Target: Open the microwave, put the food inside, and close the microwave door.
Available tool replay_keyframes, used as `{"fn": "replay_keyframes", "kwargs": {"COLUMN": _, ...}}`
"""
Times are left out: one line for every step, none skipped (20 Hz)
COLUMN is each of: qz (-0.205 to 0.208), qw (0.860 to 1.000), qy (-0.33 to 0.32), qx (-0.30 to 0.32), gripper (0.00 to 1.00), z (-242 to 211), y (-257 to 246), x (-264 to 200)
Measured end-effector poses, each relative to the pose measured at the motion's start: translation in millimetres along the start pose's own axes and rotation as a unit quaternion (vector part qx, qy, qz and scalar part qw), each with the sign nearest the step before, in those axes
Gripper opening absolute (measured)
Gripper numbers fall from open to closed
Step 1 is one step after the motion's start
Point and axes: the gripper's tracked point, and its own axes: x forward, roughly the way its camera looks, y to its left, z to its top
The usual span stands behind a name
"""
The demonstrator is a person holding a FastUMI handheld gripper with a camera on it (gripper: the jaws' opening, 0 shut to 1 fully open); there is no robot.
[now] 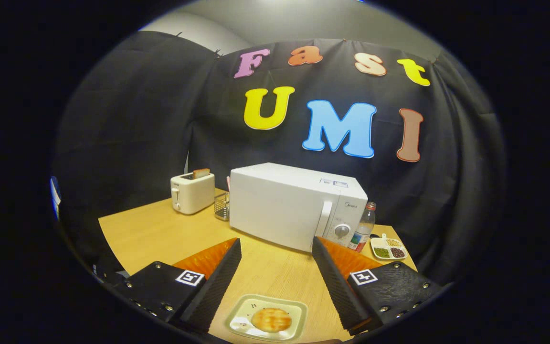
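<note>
Gripper (276,251) fingers spread wide, holding nothing. Between them, near: pale square plate (241,313) with round golden-brown bun (270,319). Beyond the fingertips: white microwave (280,203), door closed, on the wooden table (151,229).

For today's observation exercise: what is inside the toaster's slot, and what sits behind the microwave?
A slice of toast sticks up from the toaster; its lower part is hidden. Beside the microwave, a wire basket peeks out; anything further behind is covered. The open claw touches nothing.

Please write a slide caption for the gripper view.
Open hand-held gripper above plated food, facing closed microwave.
</note>
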Motion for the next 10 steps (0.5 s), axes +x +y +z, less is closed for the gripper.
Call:
{"fn": "replay_keyframes", "kwargs": {"qz": 0.010, "qw": 1.000, "qy": 0.017, "qx": 0.002, "gripper": 0.96, "z": -17, "y": 3, "x": 0}}
{"fn": "replay_keyframes", "kwargs": {"qz": 0.024, "qw": 0.999, "qy": 0.032, "qx": 0.010, "gripper": 0.95, "z": -29, "y": 7, "x": -1}}
{"fn": "replay_keyframes", "kwargs": {"qz": 0.036, "qw": 0.998, "qy": 0.044, "qx": 0.026, "gripper": 0.96, "z": -41, "y": 10, "x": 0}}
{"fn": "replay_keyframes", "kwargs": {"qz": 0.050, "qw": 0.996, "qy": 0.057, "qx": 0.043, "gripper": 0.96, "z": -53, "y": 13, "x": 1}}
{"fn": "replay_keyframes", "kwargs": {"qz": 0.065, "qw": 0.994, "qy": 0.072, "qx": 0.060, "gripper": 0.96, "z": -65, "y": 18, "x": 1}}
{"fn": "replay_keyframes", "kwargs": {"qz": 0.074, "qw": 0.991, "qy": 0.088, "qx": 0.071, "gripper": 0.96, "z": -76, "y": 20, "x": 3}}
{"fn": "replay_keyframes", "kwargs": {"qz": 0.074, "qw": 0.989, "qy": 0.105, "qx": 0.074, "gripper": 0.96, "z": -87, "y": 20, "x": 3}}
{"fn": "replay_keyframes", "kwargs": {"qz": 0.068, "qw": 0.989, "qy": 0.116, "qx": 0.069, "gripper": 0.96, "z": -98, "y": 16, "x": 5}}
{"fn": "replay_keyframes", "kwargs": {"qz": 0.057, "qw": 0.989, "qy": 0.120, "qx": 0.058, "gripper": 0.96, "z": -105, "y": 12, "x": 8}}
{"fn": "replay_keyframes", "kwargs": {"qz": 0.045, "qw": 0.990, "qy": 0.121, "qx": 0.048, "gripper": 0.96, "z": -110, "y": 7, "x": 9}}
